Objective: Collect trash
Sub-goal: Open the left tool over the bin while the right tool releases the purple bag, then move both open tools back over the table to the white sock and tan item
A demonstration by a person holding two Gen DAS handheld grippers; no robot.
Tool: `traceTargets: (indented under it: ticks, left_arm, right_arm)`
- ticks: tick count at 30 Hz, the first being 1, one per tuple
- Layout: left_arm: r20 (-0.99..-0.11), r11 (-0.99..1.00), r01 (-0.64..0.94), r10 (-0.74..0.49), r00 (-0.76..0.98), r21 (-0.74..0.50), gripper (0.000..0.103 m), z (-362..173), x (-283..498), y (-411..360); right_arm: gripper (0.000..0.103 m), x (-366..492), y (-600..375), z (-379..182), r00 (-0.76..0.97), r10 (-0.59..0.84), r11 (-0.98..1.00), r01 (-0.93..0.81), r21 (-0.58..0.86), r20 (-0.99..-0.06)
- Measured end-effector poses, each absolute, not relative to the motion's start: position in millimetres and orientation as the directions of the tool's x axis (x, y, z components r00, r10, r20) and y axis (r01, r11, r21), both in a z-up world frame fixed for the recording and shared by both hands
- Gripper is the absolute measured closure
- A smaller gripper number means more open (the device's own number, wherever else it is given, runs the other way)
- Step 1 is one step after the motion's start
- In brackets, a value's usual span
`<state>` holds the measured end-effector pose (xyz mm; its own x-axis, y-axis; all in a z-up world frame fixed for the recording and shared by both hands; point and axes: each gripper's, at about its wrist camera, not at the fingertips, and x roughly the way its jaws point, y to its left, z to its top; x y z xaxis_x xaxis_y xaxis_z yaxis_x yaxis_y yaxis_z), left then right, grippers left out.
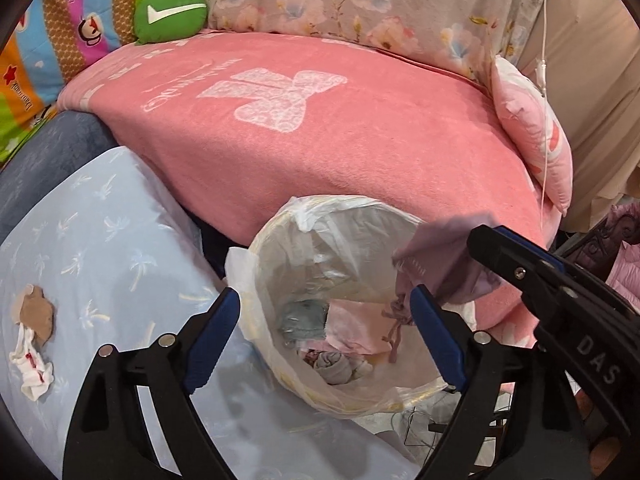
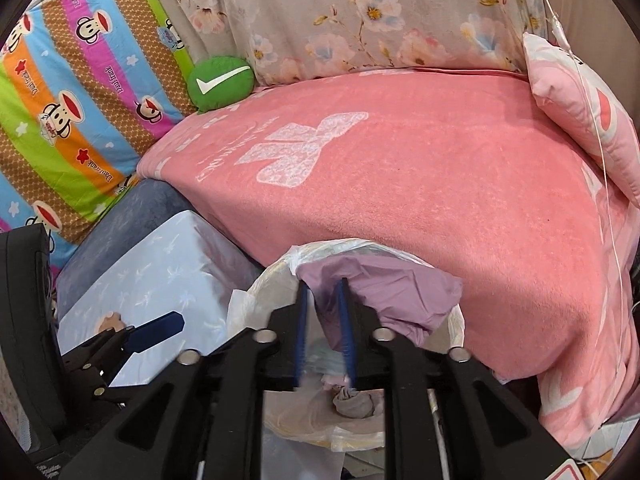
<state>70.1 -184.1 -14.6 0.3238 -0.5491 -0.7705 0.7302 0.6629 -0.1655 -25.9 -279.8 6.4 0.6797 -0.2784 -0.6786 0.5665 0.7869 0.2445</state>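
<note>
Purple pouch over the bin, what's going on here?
A person with two handheld grippers is collecting trash. The right gripper has the purple drawstring pouch between its fingers above the lined trash bin; whether they still pinch it is unclear. The left gripper is open and empty over the bin. A crumpled tissue and brown scrap wait on the blue cushion.

Left gripper (image 1: 326,332) wide; right gripper (image 2: 324,336) narrow.
</note>
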Motion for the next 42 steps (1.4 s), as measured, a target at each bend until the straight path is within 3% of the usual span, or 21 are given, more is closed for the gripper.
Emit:
traceTargets:
  ticks: [1, 13, 25, 31, 42]
  left_arm:
    - [-0.772, 0.669, 0.725, -0.545, 0.327, -0.165, 0.020, -14.8, 71.6, -182.4]
    - [-0.772, 0.708, 0.682, -0.532, 0.347, -0.181, 0.020, -16.3, 79.7, -157.9]
    - [-0.773, 0.719, 0.677, -0.516, 0.368, -0.158, 0.020, -17.3, 84.3, -138.4]
    - [-0.782, 0.744, 0.654, -0.486, 0.389, -0.138, 0.020, -28.4, 87.5, -122.2]
    - [-0.788, 0.834, 0.534, -0.417, 0.453, -0.135, 0.020, -38.7, 109.5, -67.7]
  right_arm:
    - [0.067, -25.1, -278.0, 7.3, 0.682, -0.279, 0.790, 0.563, 0.243, -0.675]
    - [0.067, -10.3, -253.0, 9.2, 0.689, -0.249, 0.824, 0.520, 0.226, -0.680]
    - [0.060, -7.4, -256.8, -9.3, 0.658, -0.233, 0.806, 0.543, 0.237, -0.716]
    - [0.060, -15.0, -253.6, -26.0, 0.627, -0.224, 0.805, 0.551, 0.221, -0.746]
    - [0.060, 7.2, -224.5, -8.4, 0.667, -0.192, 0.850, 0.479, 0.217, -0.720]
